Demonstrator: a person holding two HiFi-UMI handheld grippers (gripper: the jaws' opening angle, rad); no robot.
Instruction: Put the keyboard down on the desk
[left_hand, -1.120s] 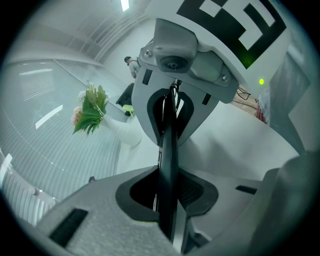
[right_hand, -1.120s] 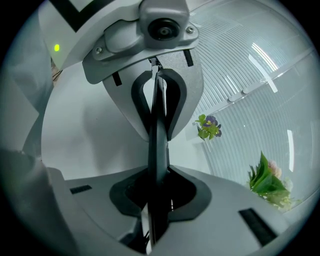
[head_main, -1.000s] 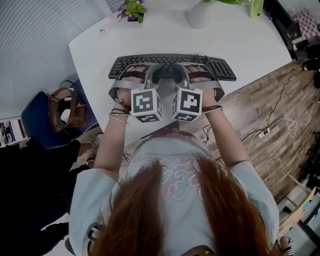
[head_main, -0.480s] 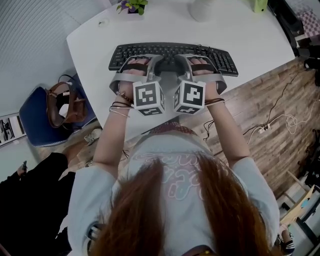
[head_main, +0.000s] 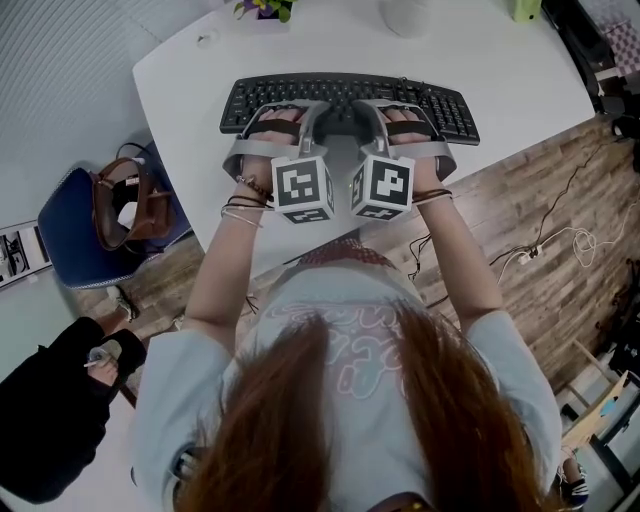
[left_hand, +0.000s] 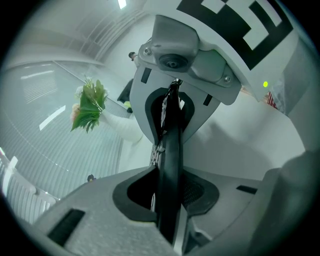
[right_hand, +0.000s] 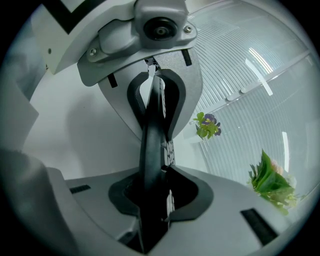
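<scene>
A black keyboard (head_main: 350, 100) lies flat, level with the white desk (head_main: 500, 60), near its front edge; whether it rests on the desk I cannot tell. My left gripper (head_main: 303, 118) grips its near edge left of the middle. My right gripper (head_main: 376, 116) holds the same edge just to the right. In the left gripper view the keyboard (left_hand: 170, 150) runs edge-on between my jaws (left_hand: 167, 200), with the other gripper (left_hand: 185, 55) beyond. In the right gripper view the keyboard (right_hand: 152, 130) sits in the jaw notch (right_hand: 152, 200); these jaws are opening.
A pot of purple flowers (head_main: 265, 8) and a white vase (head_main: 405, 12) stand at the desk's far edge. A blue chair with a brown bag (head_main: 125, 205) is left of the desk. A person in black (head_main: 50, 420) is at lower left. Cables (head_main: 560, 240) lie on the wooden floor.
Both grippers and the keyboard have moved away from me, farther over the desk. The person in black at lower left has shifted.
</scene>
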